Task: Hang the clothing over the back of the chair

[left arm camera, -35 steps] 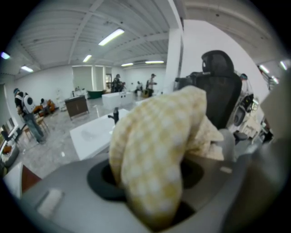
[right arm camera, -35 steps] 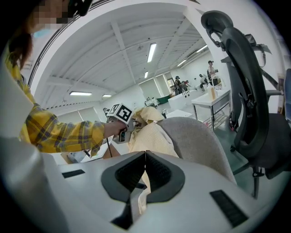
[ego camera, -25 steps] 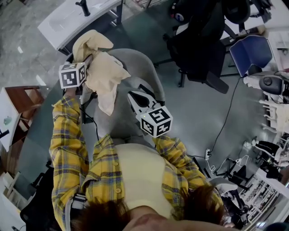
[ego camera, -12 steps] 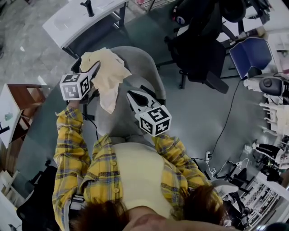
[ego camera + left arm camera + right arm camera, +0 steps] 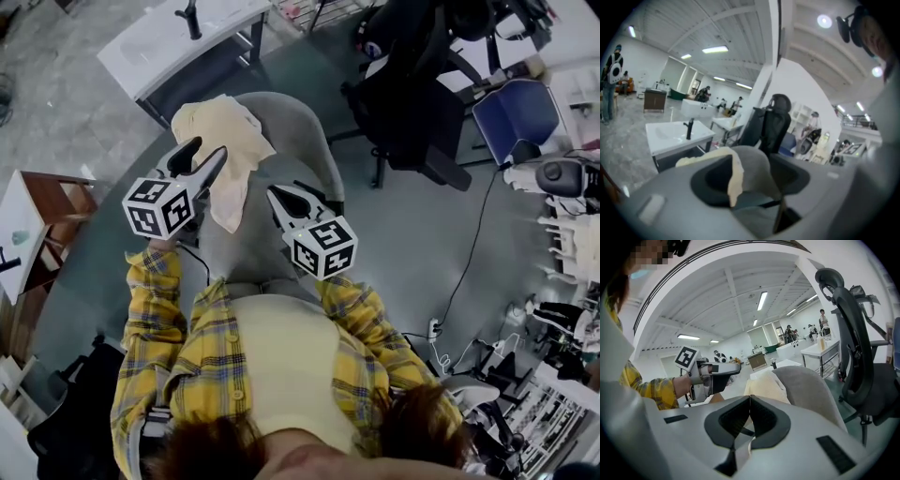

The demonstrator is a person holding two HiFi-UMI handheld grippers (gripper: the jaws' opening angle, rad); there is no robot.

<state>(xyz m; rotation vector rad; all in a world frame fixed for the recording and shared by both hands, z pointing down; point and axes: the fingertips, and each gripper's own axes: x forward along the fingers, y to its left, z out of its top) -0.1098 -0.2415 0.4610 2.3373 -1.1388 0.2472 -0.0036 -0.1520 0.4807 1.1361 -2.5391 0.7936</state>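
We look steeply down from the head; our two close cameras sit behind the fingers [image 5: 729,420], facing along them; all views share the chair [image 5: 291,141] ahead of the fingers

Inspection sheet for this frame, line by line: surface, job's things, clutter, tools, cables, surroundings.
Surface: grey chair back, upright, partly covered.
Job's things: cream clothing draped over the chair back's top edge.
Clutter: nothing seen on the chair.
Tools: left tool jaws apart and closing, nothing between them, apart from the clothing; right tool jaws together, empty.
Cables: black cable across the floor to a power strip.
Surroundings: black office chair, blue chair, white sink table.
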